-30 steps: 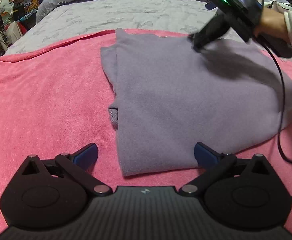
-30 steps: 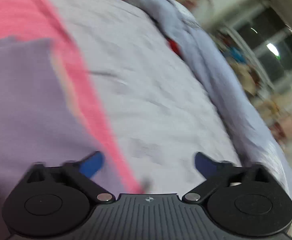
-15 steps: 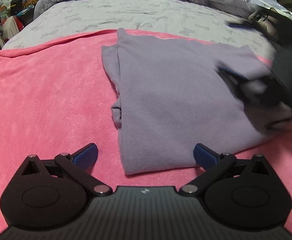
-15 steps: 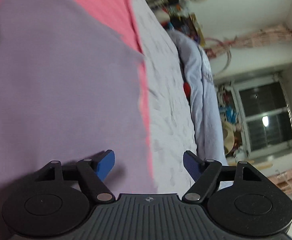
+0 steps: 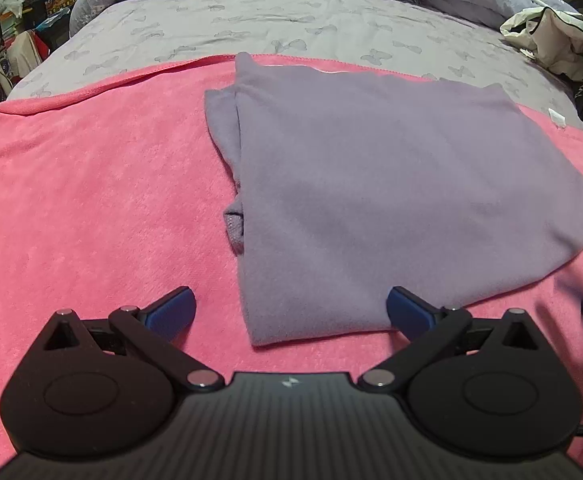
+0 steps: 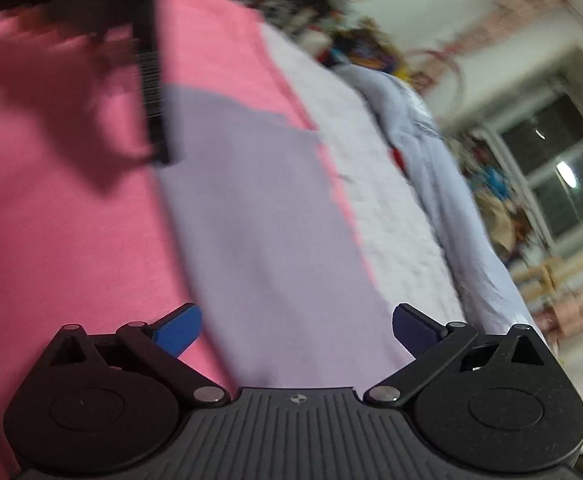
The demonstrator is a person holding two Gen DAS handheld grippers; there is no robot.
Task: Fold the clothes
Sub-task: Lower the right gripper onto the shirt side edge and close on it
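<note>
Purple garment (image 5: 391,184) folded flat on pink towel (image 5: 91,200) on the bed | my right hand-held gripper (image 6: 297,330) has just let go, pulled off, jaws apart | left hand-held gripper (image 5: 289,308) apart at near edge | ready for next fold

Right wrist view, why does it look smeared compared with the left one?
Right wrist view: motion blur streaks the purple garment and pink towel; only the right hand-held gripper is sharp. Left wrist view: crisp, with fisheye bending at the edges.
</note>
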